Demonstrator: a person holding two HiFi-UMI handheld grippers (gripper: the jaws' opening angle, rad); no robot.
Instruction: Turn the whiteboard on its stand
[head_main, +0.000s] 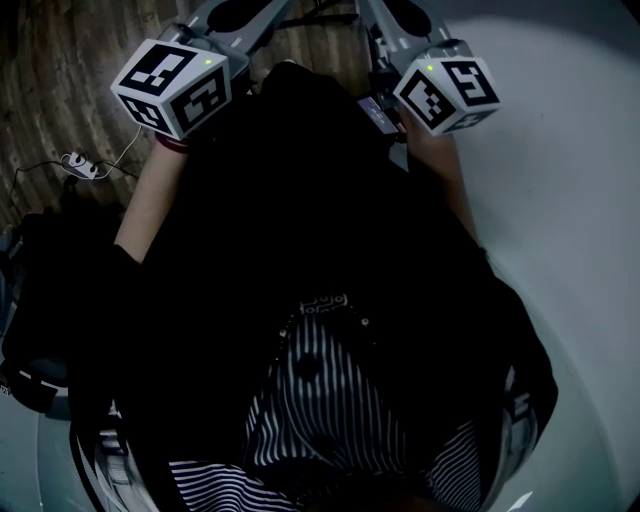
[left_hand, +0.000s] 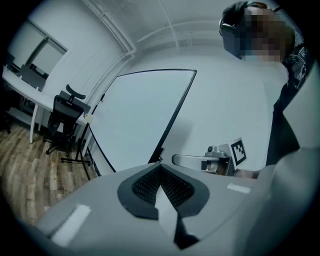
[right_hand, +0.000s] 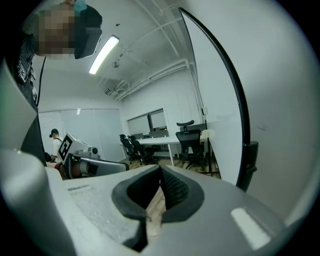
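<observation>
The whiteboard (left_hand: 142, 117) is a large white panel in a thin black frame, standing just ahead of my left gripper (left_hand: 160, 166). That gripper's jaws are shut with nothing between them, short of the board's lower frame edge. In the right gripper view the whiteboard (right_hand: 280, 95) fills the right side, and a black clamp (right_hand: 248, 162) sits on its frame. My right gripper (right_hand: 160, 169) is shut and empty beside that edge, not touching it. Each gripper sees the other: the right gripper (left_hand: 220, 159) and the left gripper (right_hand: 85, 162). From the head view only the marker cubes (head_main: 172, 86) (head_main: 447, 93) show.
Black office chairs (right_hand: 190, 136) and white desks (right_hand: 160, 141) stand on the wooden floor (left_hand: 25, 170) behind the board. A power strip (head_main: 80, 165) with its cable lies on the floor at left. A person (right_hand: 54, 142) stands far back.
</observation>
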